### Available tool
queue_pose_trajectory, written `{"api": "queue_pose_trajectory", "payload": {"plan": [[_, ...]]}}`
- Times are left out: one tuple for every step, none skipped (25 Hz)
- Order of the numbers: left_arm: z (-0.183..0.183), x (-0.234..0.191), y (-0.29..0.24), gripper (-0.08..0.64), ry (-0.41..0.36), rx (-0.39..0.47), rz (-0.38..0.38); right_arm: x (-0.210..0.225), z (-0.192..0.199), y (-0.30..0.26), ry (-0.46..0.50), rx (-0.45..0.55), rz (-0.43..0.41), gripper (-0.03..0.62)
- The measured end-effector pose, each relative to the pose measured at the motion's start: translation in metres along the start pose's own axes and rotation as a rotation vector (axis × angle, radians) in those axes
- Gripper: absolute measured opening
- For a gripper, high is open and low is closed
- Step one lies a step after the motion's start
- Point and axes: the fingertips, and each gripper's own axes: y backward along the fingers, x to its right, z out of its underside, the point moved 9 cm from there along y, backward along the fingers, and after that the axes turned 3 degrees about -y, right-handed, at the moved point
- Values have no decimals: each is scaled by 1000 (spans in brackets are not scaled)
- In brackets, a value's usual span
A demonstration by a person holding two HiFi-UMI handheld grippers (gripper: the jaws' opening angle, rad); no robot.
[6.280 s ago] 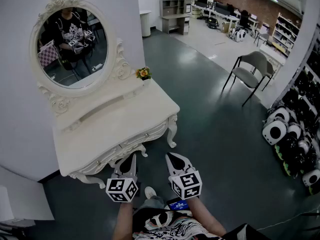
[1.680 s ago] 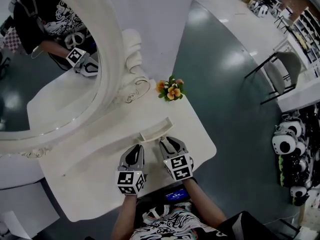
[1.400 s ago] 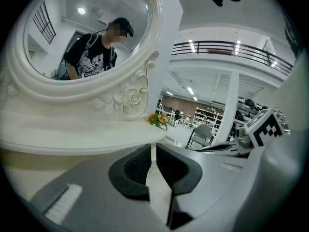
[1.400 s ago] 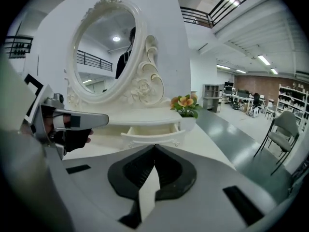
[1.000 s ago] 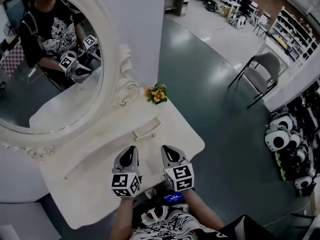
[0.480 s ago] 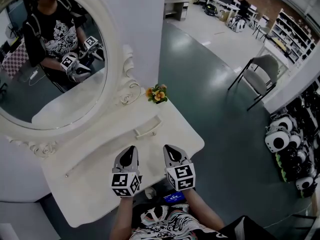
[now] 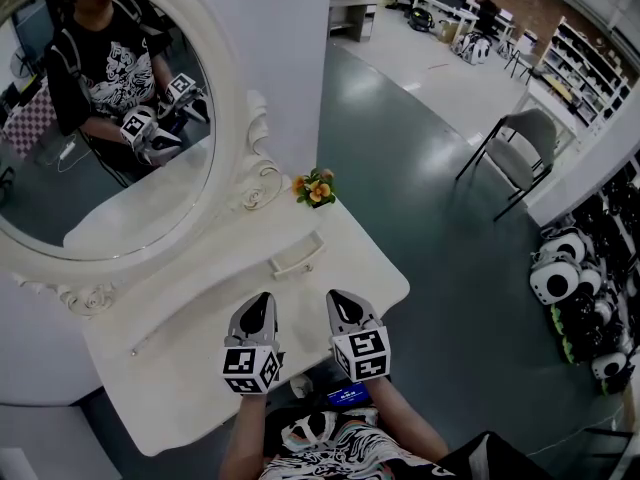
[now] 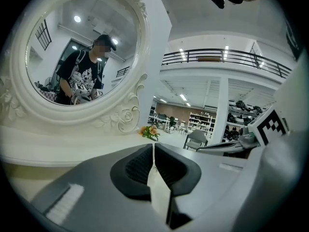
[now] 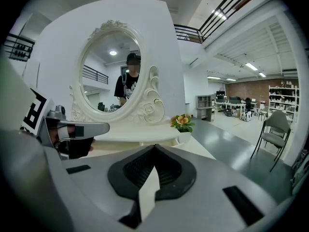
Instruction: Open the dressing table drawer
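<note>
The white dressing table point(image 7: 180, 353) stands against the wall under an oval mirror point(image 7: 100, 128). A small drawer point(image 7: 297, 256) sticks out a little from its raised back shelf. Both grippers hover side by side over the table's front edge, a short way before the drawer. My left gripper point(image 7: 262, 304) is shut and holds nothing; in its own view the pads meet point(image 8: 153, 146). The right gripper point(image 7: 340, 301) is also shut and empty point(image 9: 154, 148). Each gripper shows at the edge of the other's view: the left gripper point(image 9: 72, 129) and the right gripper point(image 8: 227, 148).
A small pot of orange flowers point(image 7: 315, 188) sits at the shelf's right end, just beyond the drawer. To the right lies grey floor with a folding chair point(image 7: 520, 148) and a row of black-and-white rounded objects point(image 7: 570, 278). The mirror reflects the person and both grippers.
Six seconds ago the grippers were low in front of the table and the shelf drawer looked flush. It now stands out, and both grippers have drawn back from it. Nothing moved in the last half-second.
</note>
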Motion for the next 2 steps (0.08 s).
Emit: {"api": "queue_pose_trajectory", "payload": {"plan": [[0, -1, 0, 14, 1, -1, -1, 0, -1, -1, 0, 0, 0, 0], [0, -2, 0, 12, 2, -2, -2, -1, -1, -2, 0, 0, -1, 2]]}}
